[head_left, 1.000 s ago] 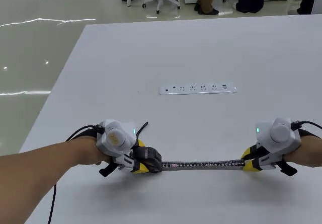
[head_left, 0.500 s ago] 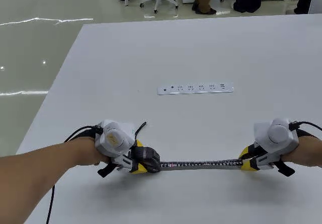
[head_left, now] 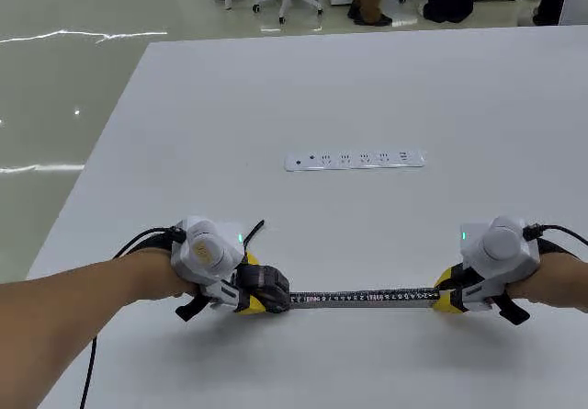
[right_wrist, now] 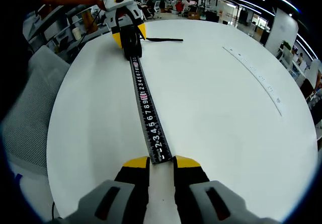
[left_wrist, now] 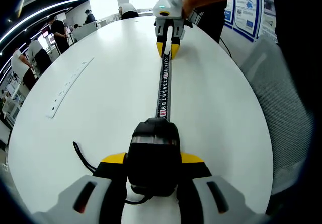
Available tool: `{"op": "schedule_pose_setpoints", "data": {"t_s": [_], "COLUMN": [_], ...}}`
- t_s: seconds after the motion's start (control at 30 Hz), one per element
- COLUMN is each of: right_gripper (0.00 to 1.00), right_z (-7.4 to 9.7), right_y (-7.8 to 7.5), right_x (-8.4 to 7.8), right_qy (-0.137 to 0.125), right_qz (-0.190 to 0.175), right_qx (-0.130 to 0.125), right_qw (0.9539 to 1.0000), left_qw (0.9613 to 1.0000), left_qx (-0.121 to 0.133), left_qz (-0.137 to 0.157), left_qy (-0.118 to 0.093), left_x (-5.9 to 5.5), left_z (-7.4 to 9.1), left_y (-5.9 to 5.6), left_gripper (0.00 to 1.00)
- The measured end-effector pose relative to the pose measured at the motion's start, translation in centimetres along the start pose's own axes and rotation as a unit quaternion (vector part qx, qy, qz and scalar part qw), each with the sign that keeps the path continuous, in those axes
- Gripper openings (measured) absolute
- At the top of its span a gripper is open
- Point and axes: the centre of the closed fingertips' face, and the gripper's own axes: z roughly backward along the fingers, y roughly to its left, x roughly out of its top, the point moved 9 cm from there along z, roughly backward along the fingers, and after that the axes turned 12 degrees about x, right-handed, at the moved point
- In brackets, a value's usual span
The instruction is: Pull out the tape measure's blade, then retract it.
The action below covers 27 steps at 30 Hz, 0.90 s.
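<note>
We have the left gripper (head_left: 250, 297) clamped around the black tape measure case (left_wrist: 153, 153), which sits on the white table (head_left: 367, 87) near its front edge. The right gripper (right_wrist: 161, 162) is pinched on the tip of the blade (right_wrist: 148, 118), its yellow jaws closed on either side of the end hook. The blade lies drawn out flat along the table between the two grippers, numbers up, running straight from the case mouth to the right jaws. A white power strip (head_left: 355, 160) lies well apart, further back on the table. We judge the pull-out to be largely done and the retraction not yet begun. To do this well, we should hold the case steady and low with the left gripper and keep the right gripper in line with the case mouth so the blade does not twist or buckle. When we return it, we should walk the tip back under a firm pinch rather than let go, since a freed blade may whip into the case.
</note>
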Motion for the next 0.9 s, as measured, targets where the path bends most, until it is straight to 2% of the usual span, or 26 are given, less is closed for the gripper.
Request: {"op": "schedule_pose_setpoints", "data": {"t_s": [0.07,0.2,0.3,0.37,0.5,0.53,0.6,0.63,0.73,0.8,0.9], "right_gripper": [0.19,0.25,0.31,0.35,0.38,0.39,0.42,0.43,0.51,0.54,0.56], "right_z": [0.1,0.3,0.6,0.7,0.6,0.6,0.7,0.8,0.9,1.2,1.6], "right_y": [0.1,0.5,0.6,0.6,0.8,0.8,1.0,1.2,1.7,2.4,3.6], "right_x": [-0.1,-0.3,-0.3,-0.3,-0.2,-0.2,-0.1,-0.1,-0.3,-0.7,-1.5], "right_qy": [0.000,-0.001,-0.007,-0.015,-0.022,-0.026,-0.028,-0.033,-0.061,-0.075,-0.101], "right_qz": [-0.010,-0.020,-0.030,-0.037,-0.044,-0.047,-0.049,-0.053,-0.066,-0.077,-0.099], "right_qx": [-0.001,-0.006,-0.016,-0.020,-0.029,-0.031,-0.035,-0.038,-0.051,-0.063,-0.084], "right_qw": [0.9999,0.9998,0.9994,0.9990,0.9984,0.9981,0.9978,0.9973,0.9946,0.9922,0.9864], "left_qw": [1.0000,0.9996,0.9963,0.9938,0.9915,0.9892,0.9878,0.9844,0.9740,0.9660,0.9581], "left_qx": [0.001,0.012,0.034,0.041,0.046,0.049,0.062,0.076,0.095,0.113,0.135], "left_qz": [0.002,0.027,0.077,0.099,0.119,0.138,0.141,0.155,0.201,0.227,0.244], "left_qy": [0.001,0.000,-0.016,-0.029,-0.024,-0.013,-0.019,-0.031,-0.043,-0.052,-0.067], "left_x": [0.0,-0.1,-0.2,-0.1,-0.4,-0.6,-0.8,-1.0,-1.5,-2.1,-2.8], "left_z": [0.1,0.4,1.0,1.4,1.9,2.1,2.4,2.6,3.4,4.2,5.2], "left_y": [0.0,0.3,0.7,1.0,1.1,0.9,1.0,0.9,0.5,0.1,-0.8], "left_gripper": [0.34,0.36,0.41,0.48,0.58,0.60,0.62,0.64,0.72,0.72,0.74]}}
